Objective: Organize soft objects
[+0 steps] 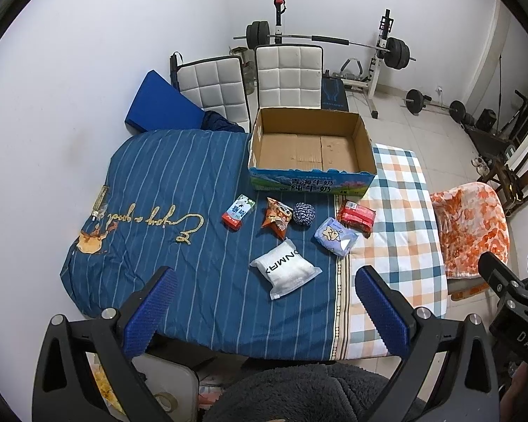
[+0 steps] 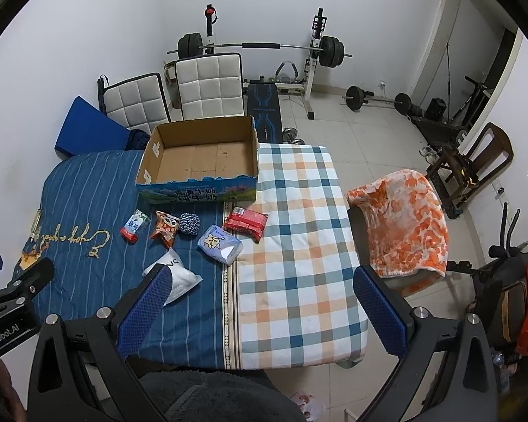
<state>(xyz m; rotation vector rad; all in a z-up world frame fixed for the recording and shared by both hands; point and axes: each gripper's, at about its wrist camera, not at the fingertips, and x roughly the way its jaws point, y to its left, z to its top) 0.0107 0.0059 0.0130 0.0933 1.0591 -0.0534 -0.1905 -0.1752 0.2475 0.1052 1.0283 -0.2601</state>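
Packets lie loose on the blue striped cover just before the empty cardboard box (image 1: 311,147): a white pouch (image 1: 285,269), a tissue pack (image 1: 335,236), a red pack (image 1: 356,217), a snack bag (image 1: 276,217), a rope ball (image 1: 302,213) and a small carton (image 1: 238,211). All look light and squashy; pinch each across its middle. The left gripper (image 1: 264,307) and right gripper (image 2: 260,307) both hover wide apart, holding nothing.
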